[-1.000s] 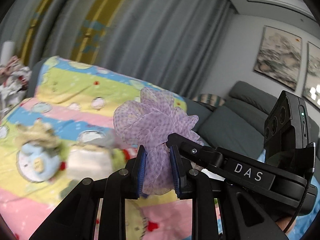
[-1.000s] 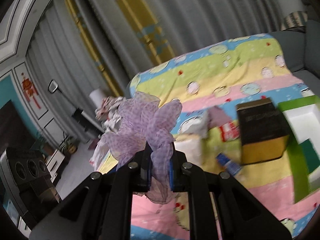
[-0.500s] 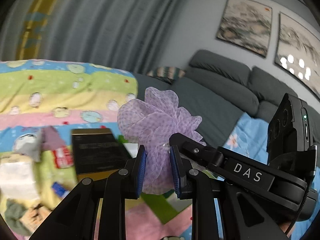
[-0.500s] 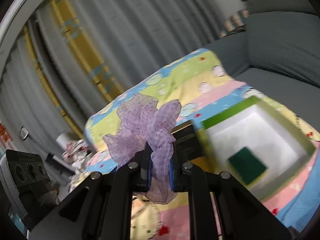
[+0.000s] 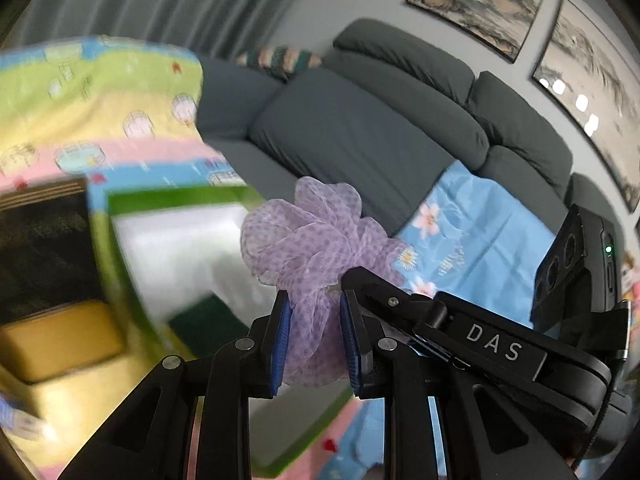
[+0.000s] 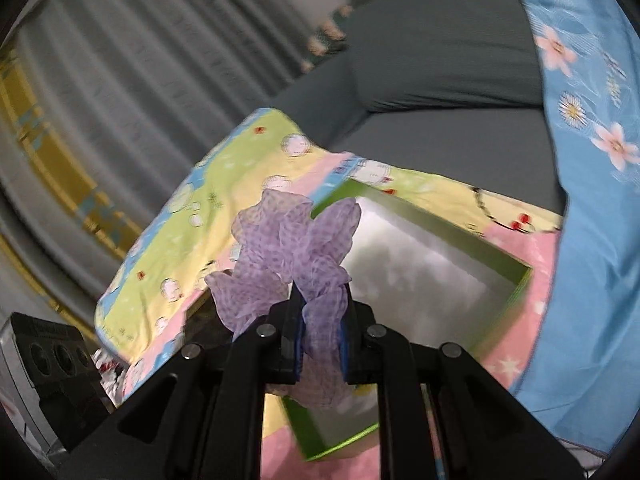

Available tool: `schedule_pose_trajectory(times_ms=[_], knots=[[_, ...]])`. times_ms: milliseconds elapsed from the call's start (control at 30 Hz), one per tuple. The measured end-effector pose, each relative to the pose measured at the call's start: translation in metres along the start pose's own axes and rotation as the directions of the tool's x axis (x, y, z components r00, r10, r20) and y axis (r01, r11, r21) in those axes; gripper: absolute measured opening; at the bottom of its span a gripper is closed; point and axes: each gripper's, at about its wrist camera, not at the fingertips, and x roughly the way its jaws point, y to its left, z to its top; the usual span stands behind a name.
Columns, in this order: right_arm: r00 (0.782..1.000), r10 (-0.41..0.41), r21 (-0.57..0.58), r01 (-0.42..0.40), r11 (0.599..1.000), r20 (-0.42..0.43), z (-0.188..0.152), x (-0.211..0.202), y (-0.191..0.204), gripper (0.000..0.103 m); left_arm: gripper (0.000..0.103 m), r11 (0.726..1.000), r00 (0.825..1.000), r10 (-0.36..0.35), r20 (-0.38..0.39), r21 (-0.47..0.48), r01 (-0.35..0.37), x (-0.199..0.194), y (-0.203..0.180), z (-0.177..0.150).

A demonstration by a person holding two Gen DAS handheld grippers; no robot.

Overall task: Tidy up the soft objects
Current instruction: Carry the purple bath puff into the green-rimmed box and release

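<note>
Left wrist view, item one: left gripper [image 5: 316, 336], blue pads clamped on a purple mesh puff [image 5: 308, 240] that fans out toward 12 o'clock from the pinch. Right gripper [image 5: 352, 276] enters from 4 o'clock and meets the same puff.

Right wrist view, item two: right gripper [image 6: 320, 340], pads pressed together on the puff's lower folds [image 6: 296, 256]; both grippers share this one soft thing.

Item three: green box [image 6: 516, 292] with a white inside, open at the top, on a striped cartoon blanket [image 6: 180, 216]. From the right wrist it lies just beyond the puff at 2 o'clock; from the left wrist its white floor sits at 9 o'clock, with a dark green pad [image 5: 204, 320] lying in it.

Item four: black and gold carton [image 5: 52, 312], beside the box at 8 o'clock. Grey sofa [image 5: 360, 136] behind.

Handling note, as judgement: the step appears to be carrying the puff to the box. Bring both grippers over the white floor, lower until the loose folds clear the green rim, then part the pads together so the mesh does not snag or spring out over the wall.
</note>
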Motion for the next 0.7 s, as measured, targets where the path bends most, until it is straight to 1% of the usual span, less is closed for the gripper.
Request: schedule_pose_trajectory(times_ms=[33,100,200,267,300,333,367,400,433,467,500,533,567,633,667,700], knots=[[1.000,-0.018,0.005,0.018,1.000,0.000,0.001,0.002,-0.002,0.014,0.024,1.000,1.000,-0.007,-0.014,-0.013,0.007,0.005,0.001,-0.001],[0.998,-0.057,0.012,0.057,0.998,-0.002,0.001,0.005,-0.007,0.014,0.024,1.000,0.999,0.010,-0.033,-0.014,-0.010,0.013,0.000,-0.003],[0.998,-0.067,0.025,0.067,0.997,-0.014,0.002,0.009,-0.014,0.016,0.024,1.000,0.999,0.022,-0.046,-0.020,-0.023,0.018,-0.001,-0.006],[0.996,-0.084,0.019,0.084,0.996,-0.021,0.002,0.011,-0.016,0.021,0.025,0.999,0.998,0.038,-0.057,-0.022,-0.039,0.018,-0.002,-0.007],[0.995,-0.099,0.011,0.100,0.995,-0.022,0.003,0.012,-0.016,0.024,0.028,0.999,0.998,0.041,-0.056,-0.021,-0.042,0.017,-0.001,-0.007],[0.994,-0.107,0.009,0.107,0.994,-0.018,0.003,0.011,-0.017,0.031,0.036,0.999,0.998,0.044,-0.053,-0.022,-0.045,0.014,0.000,-0.008],[0.994,-0.112,0.017,0.112,0.994,-0.004,0.003,0.008,-0.017,0.041,0.040,0.998,0.997,0.051,-0.051,-0.021,-0.052,0.010,0.000,-0.008],[0.994,-0.106,0.021,0.106,0.994,0.008,0.004,0.006,-0.019,0.046,0.050,0.998,0.997,0.062,-0.043,-0.023,-0.063,0.007,0.000,-0.008],[0.995,-0.096,0.019,0.096,0.995,0.018,0.005,0.004,-0.018,0.053,0.058,0.997,0.997,0.073,-0.033,-0.024,-0.074,0.002,0.001,-0.008],[0.996,-0.087,0.015,0.086,0.996,0.026,0.005,0.001,-0.016,0.062,0.063,0.995,0.995,0.096,-0.019,-0.026,-0.096,-0.005,0.002,-0.008],[0.996,-0.081,0.008,0.081,0.997,0.035,0.005,-0.002,-0.013,0.068,0.071,0.993,0.994,0.112,-0.011,-0.029,-0.112,-0.011,0.003,-0.008],[0.996,-0.076,-0.003,0.077,0.997,0.044,0.005,-0.005,-0.009,0.080,0.076,0.992,0.993,0.122,-0.005,-0.031,-0.122,-0.017,0.004,-0.009],[0.996,-0.071,-0.023,0.072,0.997,0.056,0.005,-0.008,-0.003,0.084,0.077,0.991,0.992,0.127,0.004,-0.030,-0.127,-0.025,0.005,-0.009],[0.996,-0.064,-0.055,0.068,0.996,0.065,0.004,-0.011,0.007,0.088,0.081,0.990,0.990,0.141,0.031,-0.030,-0.140,-0.043,0.006,-0.009],[0.996,-0.051,-0.073,0.056,0.996,0.069,0.003,-0.013,0.013,0.092,0.083,0.988,0.987,0.154,0.045,-0.034,-0.152,-0.053,0.007,-0.009],[0.997,-0.033,-0.093,0.039,0.995,0.071,0.001,-0.016,0.019,0.093,0.086,0.984,0.983,0.173,0.061,-0.041,-0.171,-0.066,0.009,-0.010]])
